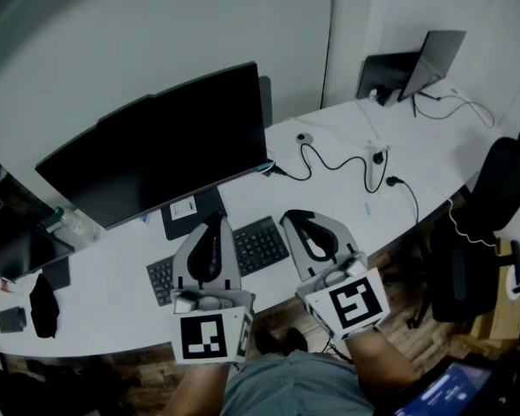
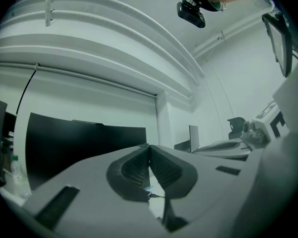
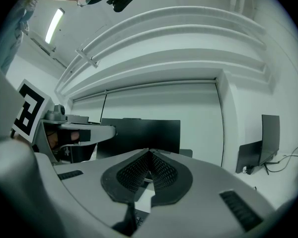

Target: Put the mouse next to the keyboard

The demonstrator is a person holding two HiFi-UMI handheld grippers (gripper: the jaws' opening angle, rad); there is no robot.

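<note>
Head view, edges: keyboard (image 1: 262, 243) near the worktop (image 1: 104, 289) front edge, bare room to its right.
Left hand-held gripper (image 1: 215, 222): clenched, empty, above keyboard.
Right hand-held gripper (image 1: 297, 219): clenched, empty, alongside.
Mouse: not made out, possibly hidden.

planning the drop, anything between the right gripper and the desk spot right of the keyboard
Nothing visible: the right gripper, shut and empty, hangs over the desk just beside the keyboard; cables lie farther back.

White curved desk (image 1: 104, 315). Big monitor (image 1: 156, 146) on its stand mid-desk, w/ keyboard (image 1: 262, 243) just in front, near the front edge. Black cables (image 1: 338, 161) to the R, small tilted screen (image 1: 429, 59) at far R end, dark bundle (image 1: 43, 306) at L.
</note>
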